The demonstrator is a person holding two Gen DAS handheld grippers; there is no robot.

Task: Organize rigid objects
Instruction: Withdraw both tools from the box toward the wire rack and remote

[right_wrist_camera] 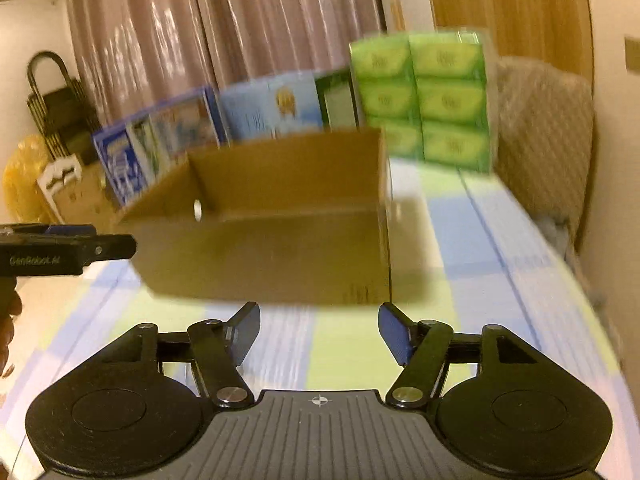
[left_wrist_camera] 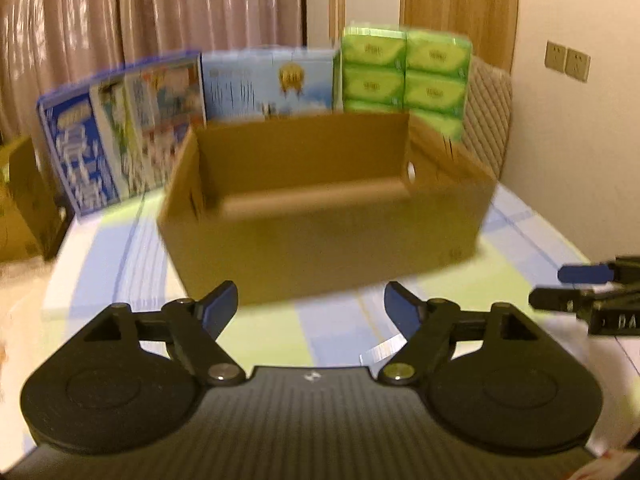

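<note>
We hold both grippers w/ jaws wide and nothing in them: left gripper (left_wrist_camera: 311, 312), right gripper (right_wrist_camera: 319, 332), both hovering over the checked tablecloth (right_wrist_camera: 344, 356) just short of the cardboard box (left_wrist_camera: 320, 240). The box is open-topped and, as far as we can see, has nothing inside.

The task's things stand upright behind it, along the back: blue picture box (left_wrist_camera: 124, 128) on the left, light-blue box (left_wrist_camera: 268, 84) in the middle, green tissue pack (left_wrist_camera: 404, 76) on the right.

Risks, as we judge them: frames are blurred, so we're prob. moving fast; reaching over the box we could clip its near wall and shove it into the row, tipping the upright boxes. The blue one leans already, it seems. The tissue pack is wide; our jaws may not span it, so it could slip.

In the way: the box itself, sitting between us and everything. Around: curtains (right_wrist_camera: 224, 32), a quilted chair back (right_wrist_camera: 544, 136) at the right, cartons on the floor (left_wrist_camera: 24, 208) at the left.
</note>
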